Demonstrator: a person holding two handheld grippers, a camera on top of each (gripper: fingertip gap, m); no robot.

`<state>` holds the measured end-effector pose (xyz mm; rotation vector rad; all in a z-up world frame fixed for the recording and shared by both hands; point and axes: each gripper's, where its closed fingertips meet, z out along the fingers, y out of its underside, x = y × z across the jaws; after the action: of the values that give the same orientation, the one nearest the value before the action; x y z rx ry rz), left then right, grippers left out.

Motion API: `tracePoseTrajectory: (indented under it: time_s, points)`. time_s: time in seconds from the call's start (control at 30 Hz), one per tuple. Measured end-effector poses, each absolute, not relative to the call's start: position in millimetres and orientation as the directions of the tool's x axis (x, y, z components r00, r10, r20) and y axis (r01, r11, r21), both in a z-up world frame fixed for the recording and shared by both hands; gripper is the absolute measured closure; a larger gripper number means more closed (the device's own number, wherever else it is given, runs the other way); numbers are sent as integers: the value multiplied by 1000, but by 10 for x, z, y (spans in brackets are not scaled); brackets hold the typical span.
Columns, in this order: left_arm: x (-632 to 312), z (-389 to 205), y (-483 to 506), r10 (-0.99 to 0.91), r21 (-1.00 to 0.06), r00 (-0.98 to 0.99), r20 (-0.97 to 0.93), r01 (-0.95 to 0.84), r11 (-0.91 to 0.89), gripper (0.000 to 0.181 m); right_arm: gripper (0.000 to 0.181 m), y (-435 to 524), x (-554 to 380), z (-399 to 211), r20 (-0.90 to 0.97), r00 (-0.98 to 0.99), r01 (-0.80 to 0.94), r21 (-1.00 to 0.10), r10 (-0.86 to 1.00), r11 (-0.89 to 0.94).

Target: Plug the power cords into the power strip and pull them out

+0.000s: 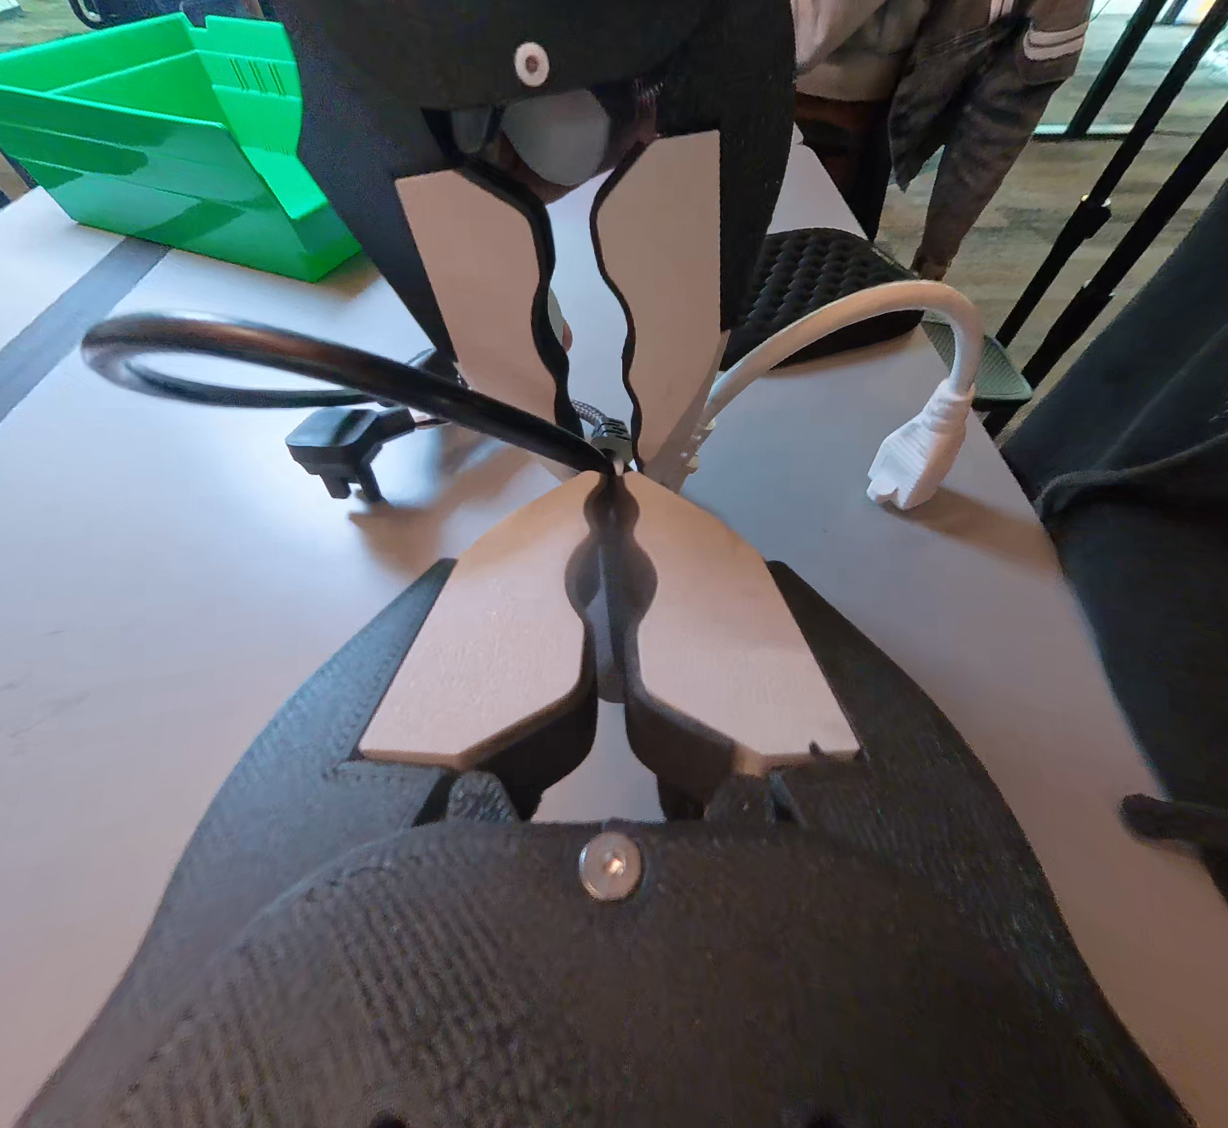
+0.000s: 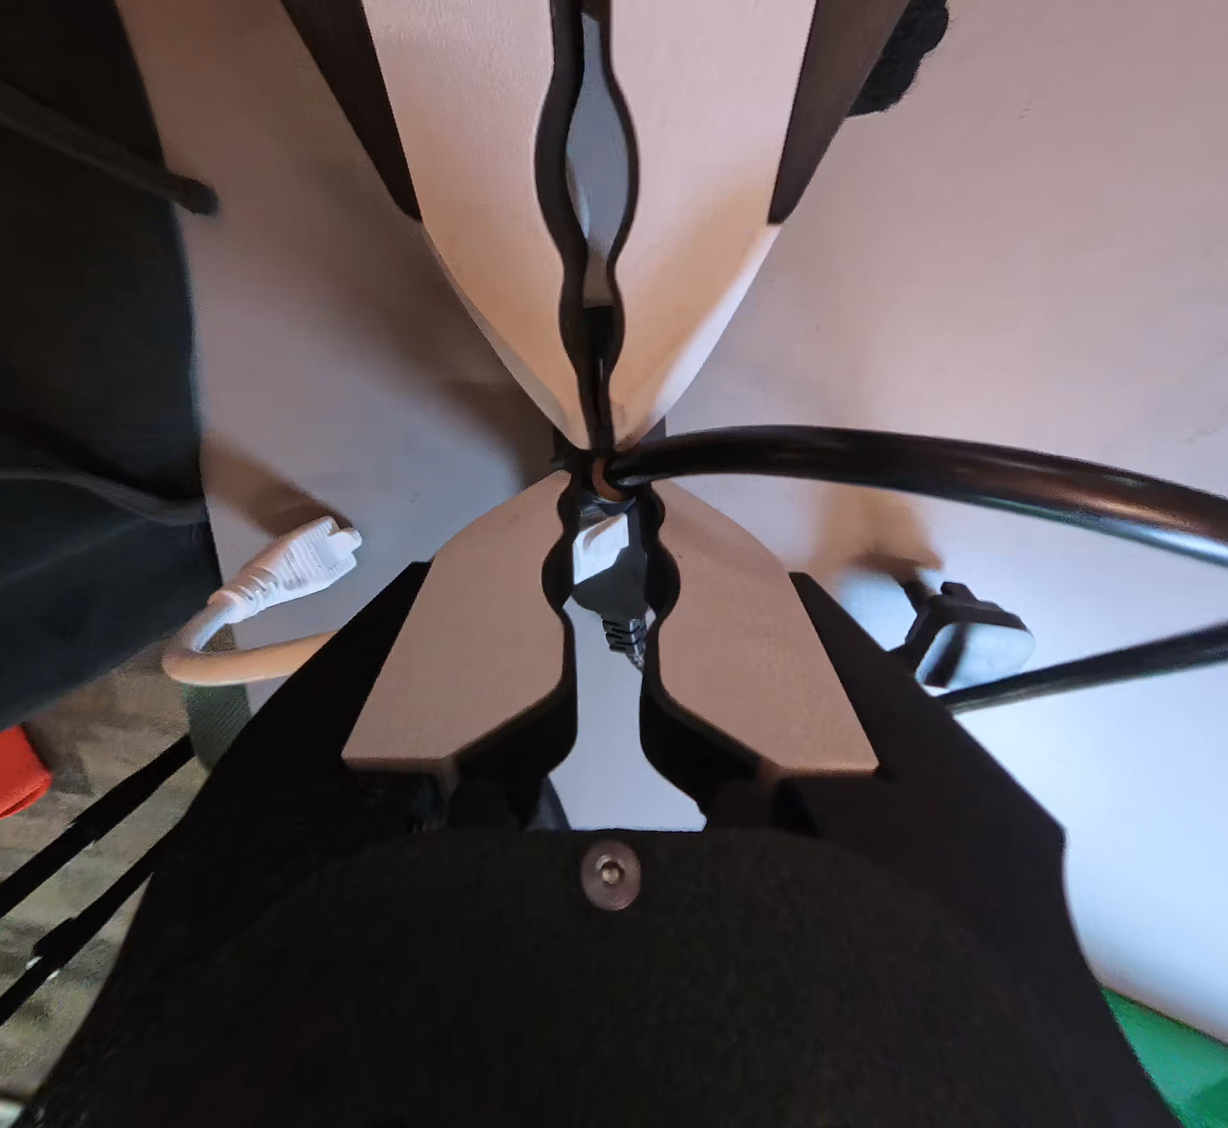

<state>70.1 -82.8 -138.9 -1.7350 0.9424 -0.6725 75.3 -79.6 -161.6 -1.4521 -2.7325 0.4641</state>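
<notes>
My left gripper [image 1: 613, 481] is shut, and the end of a thick black cord [image 1: 332, 358] runs into its fingertips; a dark strip shows between its pads. My right gripper [image 2: 606, 498] faces it tip to tip and is shut on a grey connector [image 2: 601, 554] with a braided cable. The same connector [image 1: 611, 432] shows in the left wrist view at the right gripper's tips. The black cord [image 2: 930, 458] arcs away over the table. Its black plug [image 1: 339, 442] lies loose on the table. I see no power strip.
A white cord with a white connector [image 1: 917, 458] lies near the table [image 1: 166, 598] edge. A green bin [image 1: 153, 146] stands at the far left. A black mesh chair [image 1: 817, 279], a person [image 1: 930, 33] and black stand legs [image 1: 1129, 199] are beyond the table. Left and right tips are no more than a few centimetres apart.
</notes>
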Motion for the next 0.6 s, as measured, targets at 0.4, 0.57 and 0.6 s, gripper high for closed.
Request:
tracePoseTrajectory:
  time_s: [0.4, 0.57, 0.6]
  points:
    - [837, -1748, -894, -868, -904, 488, 89, -326, -276, 138, 166, -819, 662, -1543, -69, -631, 701, -479, 773, 529]
    - [793, -1574, -798, -845, -943, 532, 63, -244, -224, 154, 166, -827, 590, -1317, -41, -622, 619, -638, 782, 459]
    - [767, -1549, -781, -836, -945, 546, 46, -249, -215, 154, 166, -811, 581, -1288, -31, -613, 607, -658, 789, 446]
